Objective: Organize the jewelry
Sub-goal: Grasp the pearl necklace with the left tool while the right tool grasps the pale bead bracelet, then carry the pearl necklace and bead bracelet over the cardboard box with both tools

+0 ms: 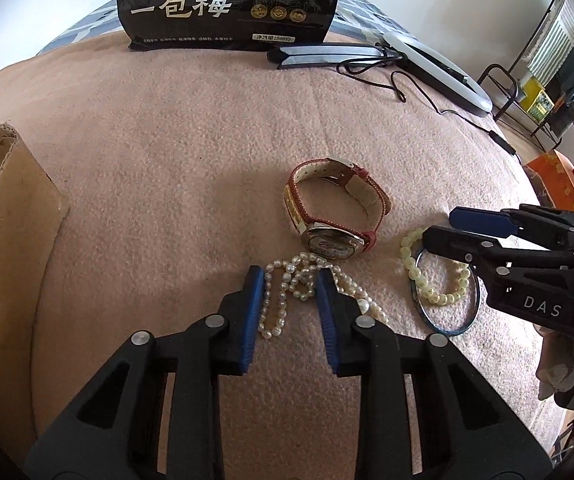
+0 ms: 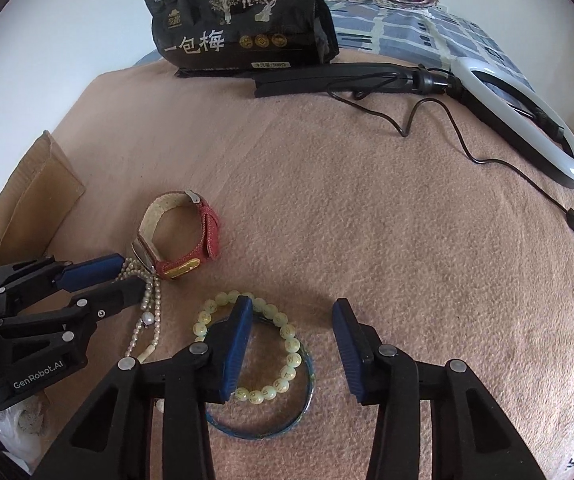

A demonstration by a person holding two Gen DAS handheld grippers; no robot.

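Note:
A pearl necklace (image 1: 287, 292) lies in loose loops on the pink blanket (image 1: 167, 160). My left gripper (image 1: 291, 312) points down over it, open, with its blue pads on either side of the loops and close to the pearls. A red-strapped watch (image 1: 335, 216) lies just beyond. To the right a pale green bead bracelet (image 2: 287, 344) rests on a blue bangle (image 2: 307, 392). My right gripper (image 2: 295, 346) stands open across them. One of its fingers (image 2: 239, 344) is inside the rings, the other outside, and neither pad presses on them.
A cardboard box (image 1: 7, 200) sits at the left edge of the blanket. A black snack bag (image 2: 243, 28) stands at the far side. A ring light (image 2: 527, 120) with its folded stand and black cable (image 2: 467, 148) lies at the far right.

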